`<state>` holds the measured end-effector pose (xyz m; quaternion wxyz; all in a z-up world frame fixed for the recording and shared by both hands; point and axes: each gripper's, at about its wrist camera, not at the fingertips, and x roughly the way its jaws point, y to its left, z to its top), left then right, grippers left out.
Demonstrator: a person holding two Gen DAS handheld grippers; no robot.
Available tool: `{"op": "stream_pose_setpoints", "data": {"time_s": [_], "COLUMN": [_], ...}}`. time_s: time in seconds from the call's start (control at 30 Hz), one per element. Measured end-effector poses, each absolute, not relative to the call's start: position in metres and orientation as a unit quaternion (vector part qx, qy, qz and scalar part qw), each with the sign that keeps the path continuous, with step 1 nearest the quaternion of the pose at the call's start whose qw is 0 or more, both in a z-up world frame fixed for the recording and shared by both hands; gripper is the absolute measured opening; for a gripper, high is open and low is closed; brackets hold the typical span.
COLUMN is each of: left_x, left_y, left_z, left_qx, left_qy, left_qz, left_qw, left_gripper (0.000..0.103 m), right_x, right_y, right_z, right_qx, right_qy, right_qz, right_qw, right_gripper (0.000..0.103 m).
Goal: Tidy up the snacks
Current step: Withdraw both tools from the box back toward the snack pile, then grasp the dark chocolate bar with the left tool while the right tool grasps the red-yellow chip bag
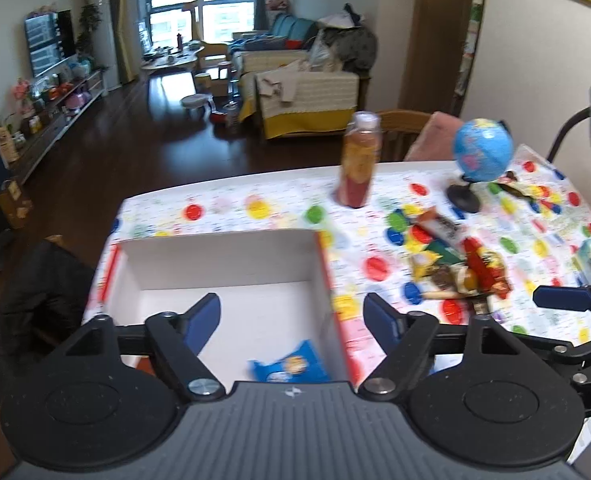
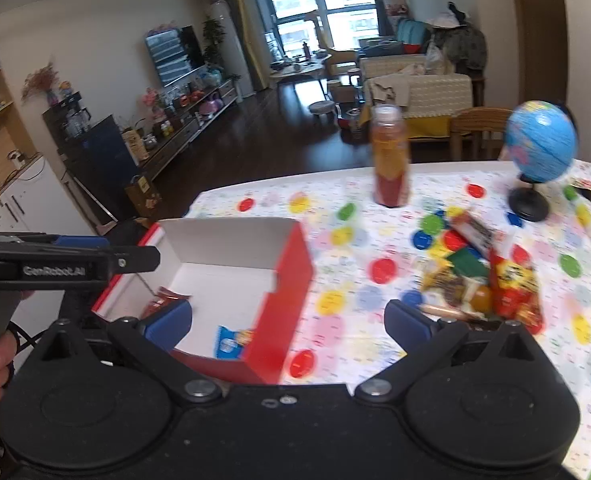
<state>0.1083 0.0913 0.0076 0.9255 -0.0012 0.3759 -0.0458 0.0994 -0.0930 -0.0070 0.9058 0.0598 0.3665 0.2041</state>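
Clearly the crinkly foil snack packets (image 1: 459,272) heaped on the dotted table (image 1: 255,208) are light, soft and slippery; pinch one by a flat sealed edge. Beside them, the red cardboard box with white inside (image 2: 279,280) holds a blue wrapped biscuit packet (image 1: 289,368). Both the left hand-held gripper (image 1: 291,320) and right hand-held gripper (image 2: 287,320) gape wide, holding nothing.

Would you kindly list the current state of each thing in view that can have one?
Left gripper: open, empty, over the box.
Right gripper: open, empty.
Red box: open on top, upright on the table.
Blue snack packet: lying inside the box.
Red packet: inside the box, partly hidden.
Snack pile: loose on the tablecloth, outside the box.
Bottle: upright, capped.
Globe: standing on its base.
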Motion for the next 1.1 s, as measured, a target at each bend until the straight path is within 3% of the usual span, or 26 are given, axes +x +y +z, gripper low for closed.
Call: {"op": "stream_pose_setpoints", "data": {"time_s": [0.1,0.27,0.57,1.1], "left_x": [0.108,0.11,0.12,0.166], "left_y": [0.068,0.029,-0.04,-0.146], "left_z": [0.007,0.001,-0.025,-0.095], "left_qx": [-0.007,-0.017,-0.028,0.021], "left_qy": [0.374,0.374,0.391,0.448], "left_qz": [-0.061,-0.083,-0.089,-0.076], "left_qw": [0.925,0.924,0.916,0.891], "left_gripper": [0.084,0.101,0.101,0.101], "right_x": [0.096,0.093,0.107,0.18], "right_y": [-0.122,-0.169,-0.247,-0.327], "right_z": [-0.01,-0.017,-0.034,-0.079], "right_qx": [0.061,0.056,0.045,0.067], "right_qy": [0.362,0.353,0.34,0.41], "right_qz": [0.187,0.159,0.12,0.089], "right_qw": [0.911,0.92,0.932,0.905], "right_gripper": [0.103,0.103,0.103,0.102]}}
